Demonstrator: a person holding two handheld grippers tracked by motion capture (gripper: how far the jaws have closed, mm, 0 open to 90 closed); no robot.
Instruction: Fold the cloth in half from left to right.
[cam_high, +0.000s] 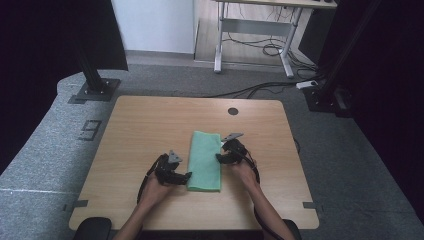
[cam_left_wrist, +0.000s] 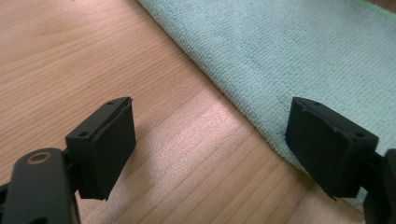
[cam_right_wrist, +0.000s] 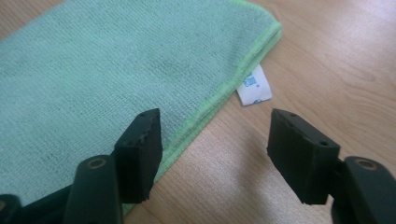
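Lying folded on table (cam_high: 140, 125), green cloth (cam_high: 204, 160), open tools flanking

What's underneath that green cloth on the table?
The folded green cloth lies flat on the wooden table; a white label sticks out from its edge. Anything beneath the cloth is covered.

Digit "9" (cam_high: 92, 129) marked in dark tape on grey floor left of table; blue print on cloth's white tag (cam_right_wrist: 254, 87) was illegible.

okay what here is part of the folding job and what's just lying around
In the job: green cloth, left gripper, right gripper, both open beside it.
Lying about: desk, floor cables, black stand base.
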